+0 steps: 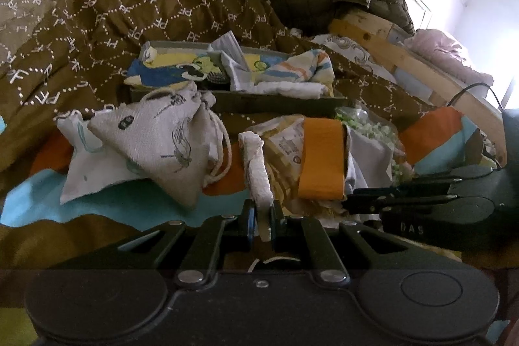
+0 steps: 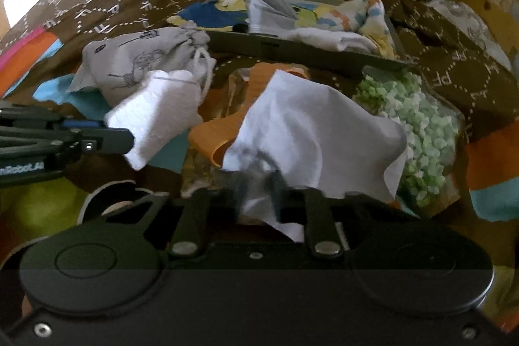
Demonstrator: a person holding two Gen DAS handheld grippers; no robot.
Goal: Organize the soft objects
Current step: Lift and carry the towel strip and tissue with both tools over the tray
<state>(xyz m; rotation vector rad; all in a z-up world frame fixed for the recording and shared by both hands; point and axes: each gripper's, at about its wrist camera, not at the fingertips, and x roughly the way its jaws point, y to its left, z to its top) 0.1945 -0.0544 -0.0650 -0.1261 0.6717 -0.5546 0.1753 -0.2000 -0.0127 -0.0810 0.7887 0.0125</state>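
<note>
A folded white towel (image 1: 259, 164) is pinched upright in the closed left gripper (image 1: 262, 216), while a thin white cloth (image 2: 318, 132) is clamped in the closed right gripper (image 2: 259, 184). Both are judged mid-transfer. Beyond the fingers, past the drawstring pouch (image 1: 162, 132), the dark tray (image 1: 275, 102) on the bed must be reached for release.

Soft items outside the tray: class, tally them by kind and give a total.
Drawstring pouches: 1
White towels: 1
Plain white cloths: 1
Bags of green and white pellets: 1
Total: 4
</note>
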